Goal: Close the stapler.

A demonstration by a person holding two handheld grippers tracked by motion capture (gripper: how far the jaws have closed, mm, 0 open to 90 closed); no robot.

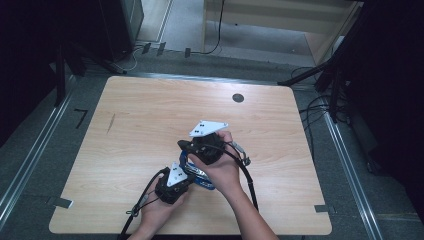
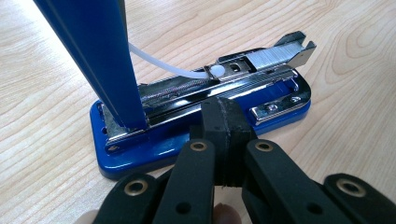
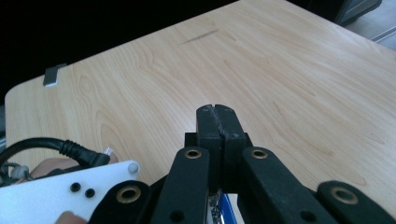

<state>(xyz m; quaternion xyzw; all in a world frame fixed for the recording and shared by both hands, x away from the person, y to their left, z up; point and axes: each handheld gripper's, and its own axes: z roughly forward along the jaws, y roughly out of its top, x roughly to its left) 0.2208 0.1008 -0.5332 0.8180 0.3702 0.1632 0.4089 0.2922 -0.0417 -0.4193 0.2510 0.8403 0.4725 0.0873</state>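
Your left gripper (image 2: 223,140) had its jaws pressed together, their tips against the near edge of the blue stapler (image 2: 196,135) that lay on the desk (image 2: 56,84) just in front of you, probably to pin the base down. Your right gripper (image 3: 217,122) looked pinched on the stapler's lid (image 2: 98,60), which stood swung up so the staple channel (image 2: 266,58) lay open for loading. That grip is a judgement: its own view cut the blue sliver off below the jaws, and from above your hands hid most of the stapler.

Blue stapler (image 2: 201,116), opened, on table
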